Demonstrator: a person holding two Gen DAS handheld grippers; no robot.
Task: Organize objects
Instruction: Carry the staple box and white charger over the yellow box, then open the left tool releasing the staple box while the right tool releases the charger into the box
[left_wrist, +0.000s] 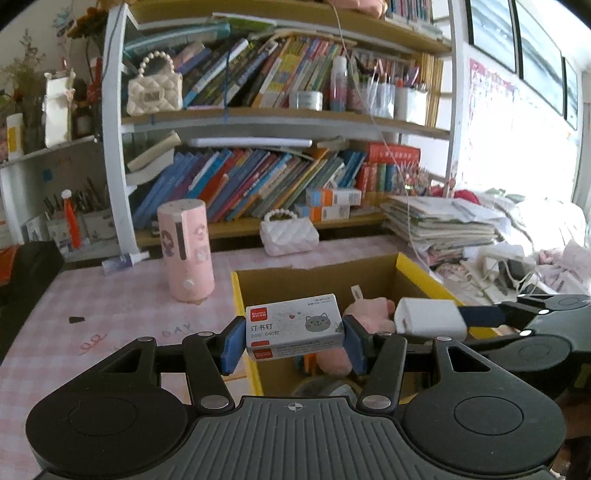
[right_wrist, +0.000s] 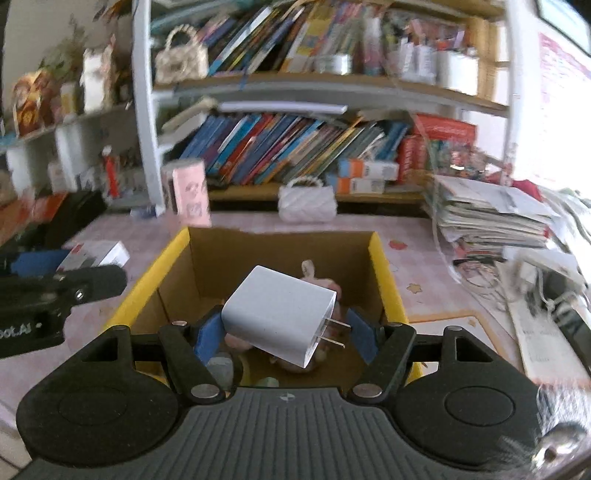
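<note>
Both loads poised over the box

My left gripper (left_wrist: 294, 341) clamps the staple box (left_wrist: 294, 326); my right gripper (right_wrist: 284, 332), jaws wide, has the charger (right_wrist: 279, 315) loose above the cardboard box (right_wrist: 384, 273); plush toy (left_wrist: 369, 314) already inside.

Open box (right_wrist: 380, 266) mouth — pink plush (left_wrist: 369, 314) inside, pink cylinder (left_wrist: 186, 251) behind-left.

Behind your work area there's a bookshelf (left_wrist: 280, 118) w/ leaning books. A pink cylinder (left_wrist: 186, 251) stands on the checked tablecloth (left_wrist: 110, 314) in front of the shelf's left post. A white quilted purse (left_wrist: 289, 233) sits at the shelf's foot; a cream one (left_wrist: 155, 90) is on the upper shelf. A paper stack (left_wrist: 441, 221) is piled right of the shelf.
</note>
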